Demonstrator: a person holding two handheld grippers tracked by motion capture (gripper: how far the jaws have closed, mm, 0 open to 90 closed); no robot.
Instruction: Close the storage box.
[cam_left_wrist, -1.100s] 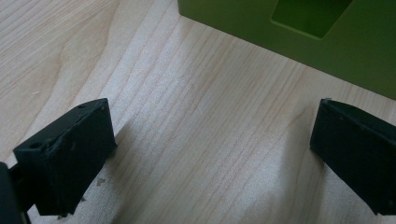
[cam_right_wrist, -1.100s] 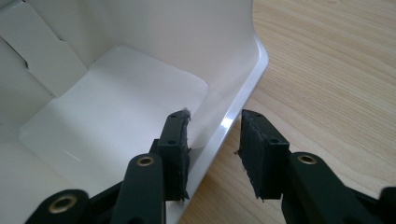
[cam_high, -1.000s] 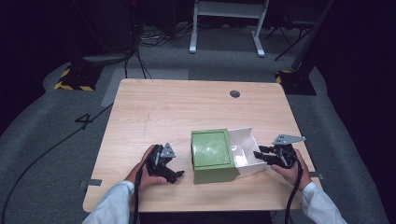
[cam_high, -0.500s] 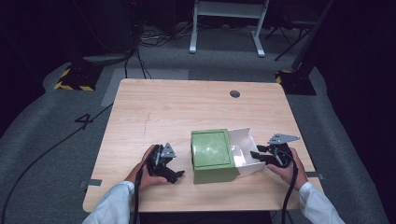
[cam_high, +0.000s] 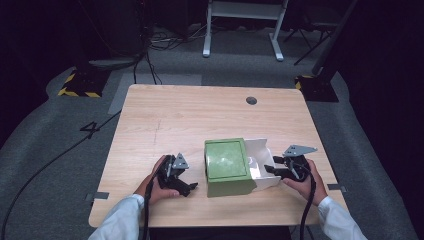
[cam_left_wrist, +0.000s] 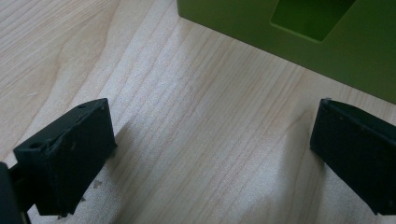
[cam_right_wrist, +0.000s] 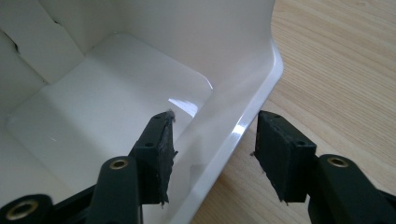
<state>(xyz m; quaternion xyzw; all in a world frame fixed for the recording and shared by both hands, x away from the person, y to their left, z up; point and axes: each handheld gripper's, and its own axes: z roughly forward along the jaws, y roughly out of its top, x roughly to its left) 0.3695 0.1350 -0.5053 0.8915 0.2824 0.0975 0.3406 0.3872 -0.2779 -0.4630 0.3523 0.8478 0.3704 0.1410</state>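
A green box (cam_high: 227, 162) lies near the table's front edge, with its white inner tray (cam_high: 260, 160) slid partway out to the right. My right gripper (cam_high: 269, 170) straddles the tray's right wall. In the right gripper view the white rim (cam_right_wrist: 243, 126) runs between the jaws of the right gripper (cam_right_wrist: 217, 133), which have just been opening, and the pads stand clear of it. My left gripper (cam_high: 189, 180) rests on the table left of the box. Its jaws are wide open over bare wood, and the left gripper (cam_left_wrist: 210, 149) points at the green box (cam_left_wrist: 289, 32).
The wooden table (cam_high: 200, 115) has a round cable hole (cam_high: 251, 100) at the back right. Dark floor with cables and a metal stand's legs (cam_high: 240, 30) lies beyond the far edge.
The right gripper's jaws have parted from the tray's wall. The left hand and the box have stayed in place.
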